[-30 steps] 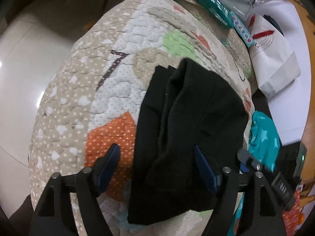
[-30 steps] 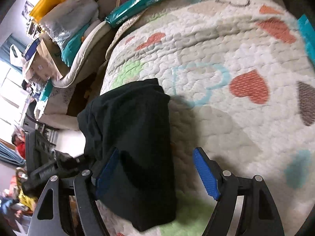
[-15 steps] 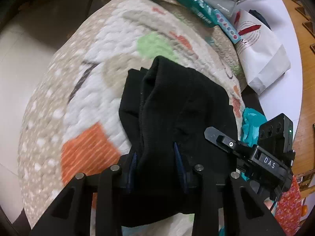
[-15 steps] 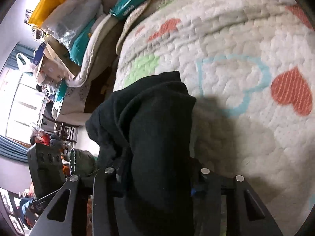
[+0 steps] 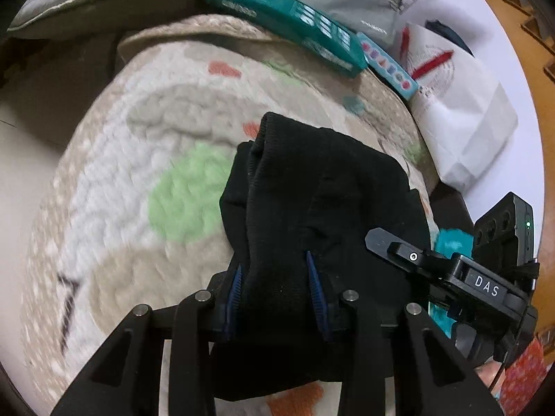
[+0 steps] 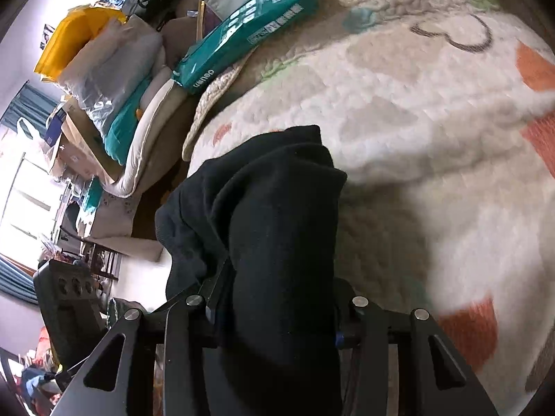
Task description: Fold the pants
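The black pants [image 5: 322, 201] look folded into a compact bundle on the quilted mat [image 5: 145, 159]. Both left tongs [image 5: 275, 289] and right tongs [image 6: 277, 308] clamp its near edge; probably only a last fold or placing remains.

Black pants [image 5: 312, 208] on cream quilt [image 5: 145, 145] patterned with green, orange and beige patches, blue pads [image 5: 314, 284] on black left gripper [image 5: 275, 289], teal pack [image 6: 242, 31] with white lettering, white bag [image 5: 461, 121] printed in red, yellow bag [image 6: 74, 34].
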`<state>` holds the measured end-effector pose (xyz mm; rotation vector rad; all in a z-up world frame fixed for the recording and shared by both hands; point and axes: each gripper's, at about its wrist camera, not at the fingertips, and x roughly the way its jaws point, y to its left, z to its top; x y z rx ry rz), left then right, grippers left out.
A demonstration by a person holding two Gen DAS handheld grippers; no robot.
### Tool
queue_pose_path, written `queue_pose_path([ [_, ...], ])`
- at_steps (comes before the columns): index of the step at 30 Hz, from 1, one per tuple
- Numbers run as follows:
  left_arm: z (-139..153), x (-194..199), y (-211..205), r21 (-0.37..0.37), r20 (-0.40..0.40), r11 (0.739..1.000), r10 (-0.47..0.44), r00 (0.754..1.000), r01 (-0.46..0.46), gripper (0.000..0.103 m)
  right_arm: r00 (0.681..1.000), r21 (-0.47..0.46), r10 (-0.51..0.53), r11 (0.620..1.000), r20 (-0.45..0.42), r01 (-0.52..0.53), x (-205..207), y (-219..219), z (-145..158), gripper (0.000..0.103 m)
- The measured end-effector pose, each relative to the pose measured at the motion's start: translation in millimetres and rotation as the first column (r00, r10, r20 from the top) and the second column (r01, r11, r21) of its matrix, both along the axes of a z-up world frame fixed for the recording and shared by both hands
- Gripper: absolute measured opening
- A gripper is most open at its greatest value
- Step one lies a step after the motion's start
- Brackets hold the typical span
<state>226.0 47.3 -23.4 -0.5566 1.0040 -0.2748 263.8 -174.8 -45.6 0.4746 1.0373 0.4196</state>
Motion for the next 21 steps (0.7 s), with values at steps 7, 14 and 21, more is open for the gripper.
queue_pose_path([
  [7,-6,11,30,0.002,-0.028,0.997,0.079,0.996,-0.079,0.034,0.998,-0.028,0.052,0.998,0.021,-0.052,26,35,-2,0.047],
  [14,-4,9,28,0.095,-0.026,0.992,0.083,0.996,-0.08,0.039,1.0,-0.071,0.0,0.997,0.013,0.001,24,36,-4,0.066],
  [21,29,-2,56,0.054,0.044,0.984,0.17,0.984,-0.172,0.05,0.992,-0.114,-0.062,0.991,0.108,0.074,-4,12,33,0.077],
])
